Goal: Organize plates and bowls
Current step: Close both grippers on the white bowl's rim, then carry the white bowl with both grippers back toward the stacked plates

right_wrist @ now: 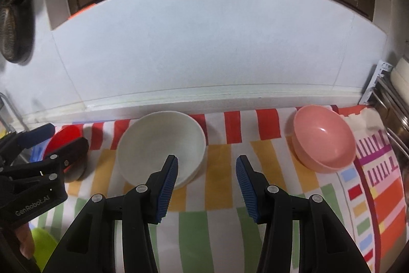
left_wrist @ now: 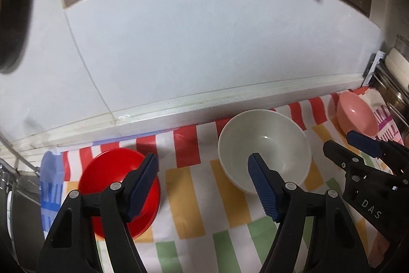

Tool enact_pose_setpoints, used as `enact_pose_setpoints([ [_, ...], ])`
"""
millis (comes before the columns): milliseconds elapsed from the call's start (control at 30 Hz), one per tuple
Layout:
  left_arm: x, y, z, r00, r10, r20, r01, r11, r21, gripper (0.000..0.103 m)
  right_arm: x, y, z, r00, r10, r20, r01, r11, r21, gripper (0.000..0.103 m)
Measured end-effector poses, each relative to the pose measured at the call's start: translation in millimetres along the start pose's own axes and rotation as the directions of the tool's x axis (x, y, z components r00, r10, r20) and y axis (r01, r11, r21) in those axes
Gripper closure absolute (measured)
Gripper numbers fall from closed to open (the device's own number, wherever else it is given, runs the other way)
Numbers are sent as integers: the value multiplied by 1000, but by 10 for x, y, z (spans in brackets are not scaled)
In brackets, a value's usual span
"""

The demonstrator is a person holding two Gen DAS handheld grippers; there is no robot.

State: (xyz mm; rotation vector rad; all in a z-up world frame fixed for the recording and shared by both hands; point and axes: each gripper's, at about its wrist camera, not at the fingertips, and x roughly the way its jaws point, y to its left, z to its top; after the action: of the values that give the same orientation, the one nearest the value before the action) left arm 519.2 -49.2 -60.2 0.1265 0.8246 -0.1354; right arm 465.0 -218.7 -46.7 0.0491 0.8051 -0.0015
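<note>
We see a striped cloth (right_wrist: pixel 217 227) covering the bench, its far edge against the tiled wall (left_wrist: pixel 191 42). A white bowl (left_wrist: pixel 264 150) sits near the middle of that far edge, a pink bowl (right_wrist: pixel 324 138) toward the far right corner, a red plate (left_wrist: pixel 118 189) at the far left. Our left gripper (left_wrist: pixel 204 183) and right gripper (right_wrist: pixel 207 187) both hang with jaws apart, holding nothing.

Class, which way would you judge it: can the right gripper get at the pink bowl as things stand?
Probably yes. The right gripper is open and empty, and the pink bowl sits upright ahead and to its right on the striped cloth, with nothing between them. The white bowl stands off to the other side.
</note>
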Motion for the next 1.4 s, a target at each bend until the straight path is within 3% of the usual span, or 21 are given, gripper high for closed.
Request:
enact_pose_setpoints([
  [533,717,-110,30,989,11,-147,-9,1000,11,53,703,-25,33,994,19,-108,-16,999,28,56],
  [700,830,-114,18,982,-10,-187,9,1000,-5,68,822,-17,22,990,25,-136,-20,999,37,67],
  [833,837,-141,19,979,-45,-200,42,999,-16,81,903,-7,21,987,41,-153,-34,998,49,84],
  [933,829,-192,21,978,-49,-203,50,999,-2,91,902,-1,15,986,58,-154,-49,997,60,88],
  [1033,809,-251,8,980,-25,-195,30,999,19,91,896,40,14,987,53,-153,-46,998,51,90],
  [1400,422,-298,-43,986,-54,-156,55,998,0,91,776,110,22,990,40,-136,-33,998,52,90],
])
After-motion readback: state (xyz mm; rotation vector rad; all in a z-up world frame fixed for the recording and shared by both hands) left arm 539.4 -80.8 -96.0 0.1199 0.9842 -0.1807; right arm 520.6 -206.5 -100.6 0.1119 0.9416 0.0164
